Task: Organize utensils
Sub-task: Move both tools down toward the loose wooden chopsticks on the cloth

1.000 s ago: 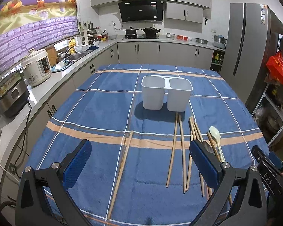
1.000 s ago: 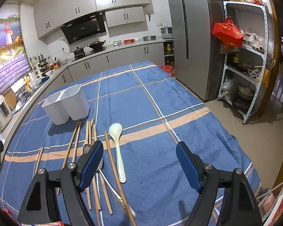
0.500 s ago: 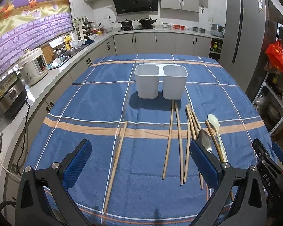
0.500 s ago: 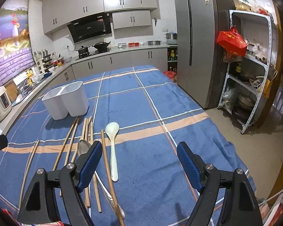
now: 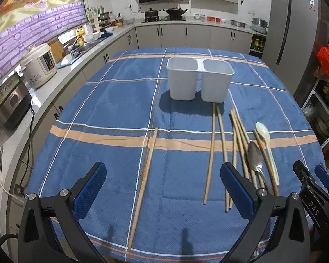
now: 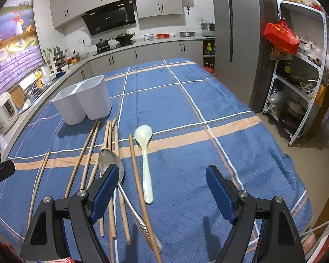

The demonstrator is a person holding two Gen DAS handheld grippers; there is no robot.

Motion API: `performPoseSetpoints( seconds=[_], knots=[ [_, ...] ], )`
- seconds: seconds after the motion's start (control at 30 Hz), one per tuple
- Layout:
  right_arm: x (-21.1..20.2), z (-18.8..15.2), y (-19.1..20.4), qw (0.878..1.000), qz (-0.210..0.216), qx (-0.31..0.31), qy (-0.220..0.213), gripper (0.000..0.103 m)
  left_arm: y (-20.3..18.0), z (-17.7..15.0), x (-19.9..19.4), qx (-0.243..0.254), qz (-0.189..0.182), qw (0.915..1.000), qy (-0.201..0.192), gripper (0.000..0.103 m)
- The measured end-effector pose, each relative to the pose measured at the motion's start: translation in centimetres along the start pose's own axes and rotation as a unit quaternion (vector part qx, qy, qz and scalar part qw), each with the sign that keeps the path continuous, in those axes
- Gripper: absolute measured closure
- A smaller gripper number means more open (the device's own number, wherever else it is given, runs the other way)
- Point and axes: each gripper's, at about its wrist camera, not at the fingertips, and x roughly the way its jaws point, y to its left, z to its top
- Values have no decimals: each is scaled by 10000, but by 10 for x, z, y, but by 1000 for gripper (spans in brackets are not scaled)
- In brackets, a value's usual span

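Both tongs are hovering spread and empty; I'm risking snagging crossed chopsticks (image 6: 133, 175) beneath my right tong (image 6: 162, 188) with the metal spoon (image 6: 110, 164).

The left wrist view is taken from low over the near edge of the table (image 5: 111, 100), facing along the open left gripper (image 5: 162, 188) toward the far kitchen counter. The right wrist view is taken from further right, angled across the right gripper (image 6: 162, 195). Shared by both views are the white two-compartment holder (image 5: 199, 81) (image 6: 83, 100), the chopsticks (image 5: 210, 153) (image 6: 85, 151) and the spoons (image 5: 255, 155) (image 6: 109, 162).
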Motion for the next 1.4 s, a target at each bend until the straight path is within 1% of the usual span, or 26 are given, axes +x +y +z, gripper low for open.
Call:
performPoseSetpoints(
  seconds=[0.3, 0.63, 0.97, 1.1, 1.2, 1.3, 1.4],
  knots=[
    [19, 5, 11, 9998, -18, -51, 200, 18, 5, 10, 25, -7, -34, 9998, 195, 0],
    [37, 9, 6, 9993, -120, 93, 340, 18, -1, 18, 47, 122, -98, 9991, 401, 0],
    [47, 10, 4, 9988, -143, 151, 449, 18, -4, 20, 60, 160, -138, 9983, 546, 0],
    [48, 12, 1, 9989, -83, 131, 437, 18, -3, 22, 66, 122, -219, 9979, 598, 0],
    [46, 13, -1, 9991, 25, 74, 406, 18, 6, 28, 71, -38, -415, 9976, 557, 0],
    [47, 14, -3, 9987, 256, -57, 448, 18, 11, 33, 81, -97, -604, 9963, 603, 0],
    [50, 13, -2, 9964, 564, -241, 586, 18, 8, 34, 96, 30, -697, 9949, 729, 0]
  ],
)
